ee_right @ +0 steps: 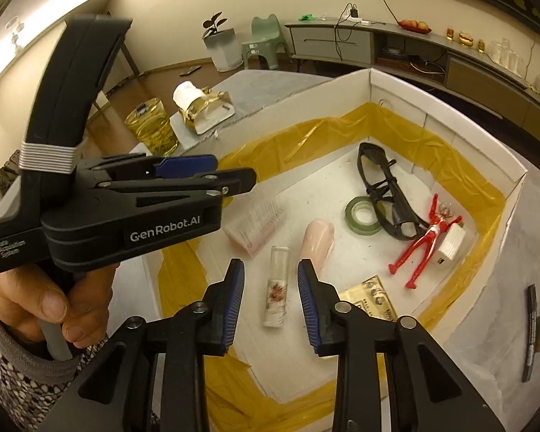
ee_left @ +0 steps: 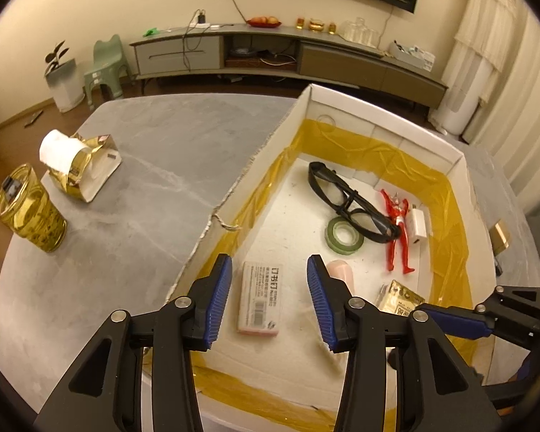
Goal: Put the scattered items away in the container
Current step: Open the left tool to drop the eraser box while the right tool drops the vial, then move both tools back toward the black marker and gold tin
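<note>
Left wrist view: the left gripper (ee_left: 269,298) hangs over the near end of the white cardboard box (ee_left: 342,99), jaws apart and holding nothing. A pink staple box (ee_left: 261,297) lies flat on the box floor between the fingers, clear of both pads, its long axis running away from the camera. A pale pink tube (ee_left: 342,271) is half hidden behind the right-hand finger, and a gold packet (ee_left: 401,297) is cut off by the right gripper (ee_left: 453,318), which enters side-on from the right of the staple box; its opening cannot be judged here. Beyond the staple box lie black glasses (ee_left: 345,201), a green tape roll (ee_left: 343,234), a red toy figure (ee_left: 399,230) and a white charger (ee_left: 418,225).

Right wrist view: the right gripper (ee_right: 271,304) stands narrowly open, empty. A clear glass vial (ee_right: 278,286) lies on the box (ee_right: 446,122) floor between the fingers, touching neither pad, its long axis pointing away from the camera. The left gripper (ee_right: 198,176), held in a hand (ee_right: 54,306), blocks part of the blurred staple box (ee_right: 253,232), left of the vial.
</note>
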Demonstrator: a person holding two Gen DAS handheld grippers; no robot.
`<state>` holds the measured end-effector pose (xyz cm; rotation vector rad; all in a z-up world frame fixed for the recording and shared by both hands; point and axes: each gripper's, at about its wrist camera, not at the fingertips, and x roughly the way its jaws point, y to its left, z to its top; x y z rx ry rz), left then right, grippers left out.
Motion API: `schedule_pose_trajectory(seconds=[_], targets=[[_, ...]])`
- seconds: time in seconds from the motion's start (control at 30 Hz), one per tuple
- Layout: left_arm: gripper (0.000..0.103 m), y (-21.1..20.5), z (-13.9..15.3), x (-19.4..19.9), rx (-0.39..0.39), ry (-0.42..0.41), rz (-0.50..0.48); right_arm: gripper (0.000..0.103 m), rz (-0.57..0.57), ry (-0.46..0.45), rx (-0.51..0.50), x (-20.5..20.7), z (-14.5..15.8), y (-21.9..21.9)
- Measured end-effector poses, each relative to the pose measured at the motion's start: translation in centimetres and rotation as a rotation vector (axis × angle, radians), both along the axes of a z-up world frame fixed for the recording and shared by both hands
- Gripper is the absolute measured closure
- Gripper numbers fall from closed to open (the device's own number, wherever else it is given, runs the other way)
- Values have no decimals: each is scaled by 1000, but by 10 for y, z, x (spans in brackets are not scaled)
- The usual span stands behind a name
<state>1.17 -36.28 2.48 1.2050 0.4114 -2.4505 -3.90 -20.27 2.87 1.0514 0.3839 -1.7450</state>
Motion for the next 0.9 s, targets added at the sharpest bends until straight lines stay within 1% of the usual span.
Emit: schedule_pose_trajectory(seconds=[0.27, 0.37, 0.5, 0.6, 0.7, 0.9], targets=[[57, 5, 12, 0, 3, 30, 5, 70, 1, -9, -52, -2, 14, 8], [56, 12, 23, -1, -8, 54, 6, 63, 10, -29, -79, -2, 16, 11], [56, 21, 39, -3, -39, 83, 29, 63, -1, -25, -69, -4, 16, 16], [56, 30, 55, -2, -74, 108, 41, 63, -9, -39, -92, -9, 21, 27], [56, 38, 67, 0, -88, 138, 44, 62, -21, -57, -124, -15, 29, 40], [57, 59, 73, -5, -80, 145, 31, 57, -56, -101, -215, -31, 44, 81]])
